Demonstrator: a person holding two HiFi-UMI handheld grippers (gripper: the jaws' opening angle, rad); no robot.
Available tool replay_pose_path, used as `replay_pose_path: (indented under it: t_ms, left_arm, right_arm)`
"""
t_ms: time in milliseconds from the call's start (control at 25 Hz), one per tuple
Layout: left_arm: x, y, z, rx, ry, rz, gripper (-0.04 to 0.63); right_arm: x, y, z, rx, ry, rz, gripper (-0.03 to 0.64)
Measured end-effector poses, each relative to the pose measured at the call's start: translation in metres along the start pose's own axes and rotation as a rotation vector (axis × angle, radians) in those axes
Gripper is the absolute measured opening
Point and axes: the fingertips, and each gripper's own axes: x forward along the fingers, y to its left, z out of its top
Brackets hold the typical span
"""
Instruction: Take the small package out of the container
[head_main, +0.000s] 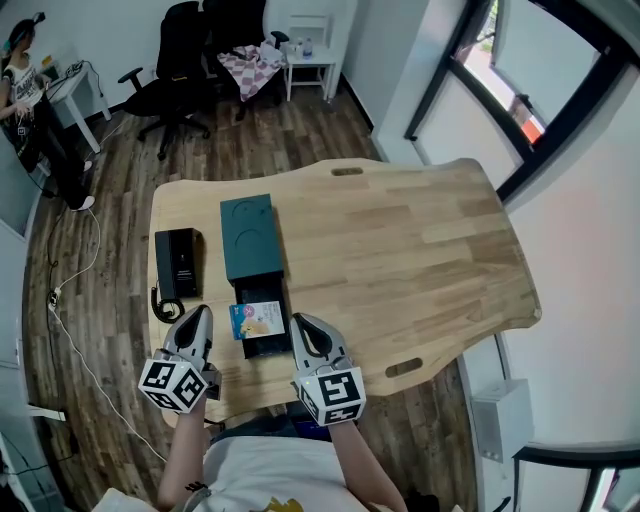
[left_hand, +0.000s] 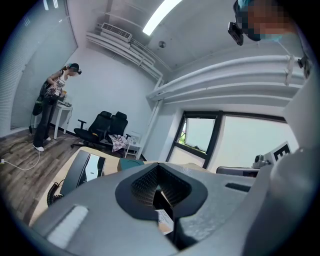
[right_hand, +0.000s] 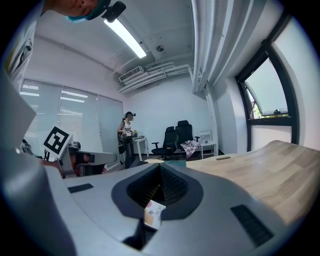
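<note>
A dark green container (head_main: 250, 235) lies on the wooden table (head_main: 420, 250), with its black drawer (head_main: 266, 347) pulled out toward me. The small blue, white and orange package (head_main: 258, 320) lies in that drawer. My left gripper (head_main: 199, 314) hovers just left of the drawer, shut and holding nothing. Just right of the drawer is my right gripper (head_main: 299, 322), with its jaws together and empty. A corner of the package (left_hand: 165, 222) shows below the closed jaws of the left gripper (left_hand: 159, 189), and the package (right_hand: 153, 214) shows likewise under the right gripper (right_hand: 159, 189).
A black device (head_main: 178, 262) with a coiled cable (head_main: 165, 305) lies left of the container. The table's front edge runs under both grippers. Office chairs (head_main: 180, 60), a white side table (head_main: 310, 60) and a person (head_main: 25, 70) are at the far end of the room.
</note>
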Motion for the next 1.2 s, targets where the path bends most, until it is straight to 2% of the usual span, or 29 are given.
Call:
replay_pose_path:
  t_ms: [160,520,960,1200]
  left_arm:
    - [-0.001,0.003,-0.014,-0.006,0.035,0.012,0.0]
    - [-0.001,0.014,-0.059,-0.047,0.135,0.029,0.0]
    - [0.005,0.022,-0.091,-0.075,0.201,0.052,0.0]
    - [0.014,0.026,-0.112,-0.119,0.251,0.062,0.0]
  right_arm:
    - [0.001,0.002,0.002,-0.008,0.001,0.017,0.006]
    - [0.007,-0.002,-0.041,0.027,0.098,0.016,0.006]
    - [0.021,-0.011,-0.072,0.048,0.171,0.027,0.006]
    - [0.025,-0.018,-0.087,0.06,0.204,0.039,0.006]
